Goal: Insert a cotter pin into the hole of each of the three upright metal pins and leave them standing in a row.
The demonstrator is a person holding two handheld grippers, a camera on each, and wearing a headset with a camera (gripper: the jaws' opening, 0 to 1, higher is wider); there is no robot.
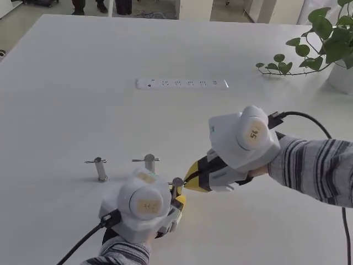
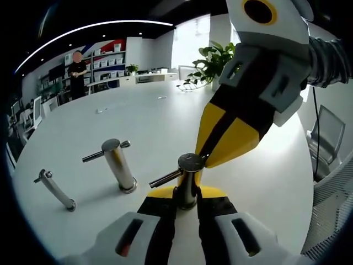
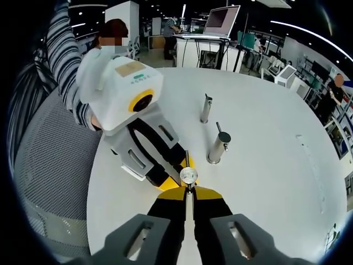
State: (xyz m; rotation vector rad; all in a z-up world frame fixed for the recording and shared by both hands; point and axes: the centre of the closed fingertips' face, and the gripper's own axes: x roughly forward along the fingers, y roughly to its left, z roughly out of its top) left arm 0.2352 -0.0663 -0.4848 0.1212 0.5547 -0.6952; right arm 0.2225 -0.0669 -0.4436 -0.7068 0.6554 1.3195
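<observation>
Three upright metal pins stand in a row on the white table (image 1: 77, 83). The left pin (image 1: 100, 168) and the middle pin (image 1: 149, 162) each carry a cotter pin through the top. My left gripper (image 1: 178, 200) is shut on the lower shaft of the third pin (image 2: 188, 179). A cotter pin (image 2: 165, 178) sticks out of its left side. My right gripper (image 1: 188, 180) meets that pin's head from the right, its yellow jaws pressed together on the cotter pin's end. In the right gripper view the third pin's head (image 3: 188, 175) sits just beyond my right gripper (image 3: 188, 191).
A white power strip (image 1: 182, 83) lies mid-table beyond the pins. A potted plant (image 1: 325, 44) trails leaves at the far right corner. The table's near edge runs close behind the left gripper. A person (image 2: 77, 69) stands far off in the room.
</observation>
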